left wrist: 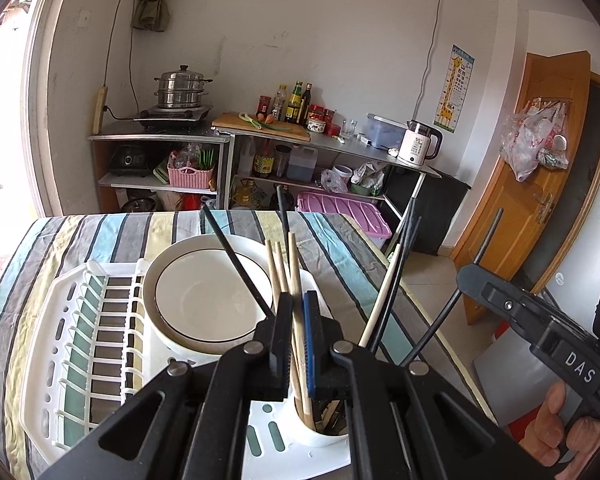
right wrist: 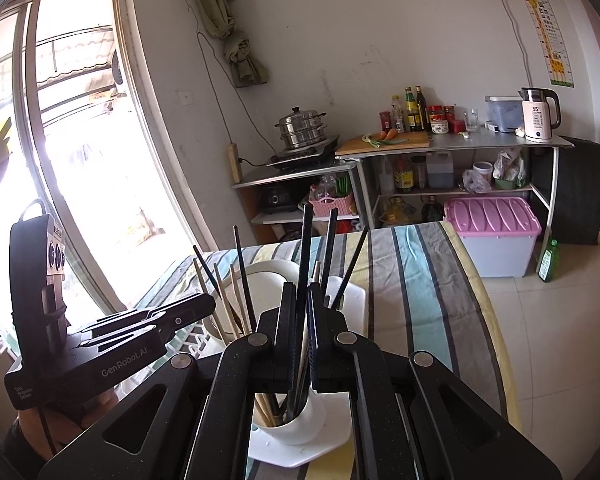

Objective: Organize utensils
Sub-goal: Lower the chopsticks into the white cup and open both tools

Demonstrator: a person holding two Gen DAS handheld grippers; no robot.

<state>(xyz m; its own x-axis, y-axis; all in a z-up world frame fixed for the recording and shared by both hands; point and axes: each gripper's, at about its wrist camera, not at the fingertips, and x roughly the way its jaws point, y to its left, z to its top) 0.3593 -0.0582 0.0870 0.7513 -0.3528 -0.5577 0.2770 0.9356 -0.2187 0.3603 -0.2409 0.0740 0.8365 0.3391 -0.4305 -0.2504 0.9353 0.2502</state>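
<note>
A wooden chopstick (left wrist: 298, 312) was held clamped between the jaws of the left gripper (left wrist: 298, 334), its lower end reaching down into the white utensil cup (left wrist: 320, 432). A dark chopstick (right wrist: 303, 280) was pinched in the same way by the right gripper (right wrist: 300, 336), over the same cup. Several more chopsticks, pale wood and black, were fanned out of the cup at loose angles. The cup was seated in the corner of a white dish rack (left wrist: 80, 320) laid on the striped tablecloth (left wrist: 340, 248), toward the near edge of the table, with a white bowl (left wrist: 208, 300) just beside it in the rack.

The chopsticks were judged light, stiff and slender, the black ones probably smoother and more apt to slip or swivel in a grip. A hold on the upper half of the shaft, square across the pads, was judged best. The bowl was reckoned fragile, and the crowded cup easily tipped.
</note>
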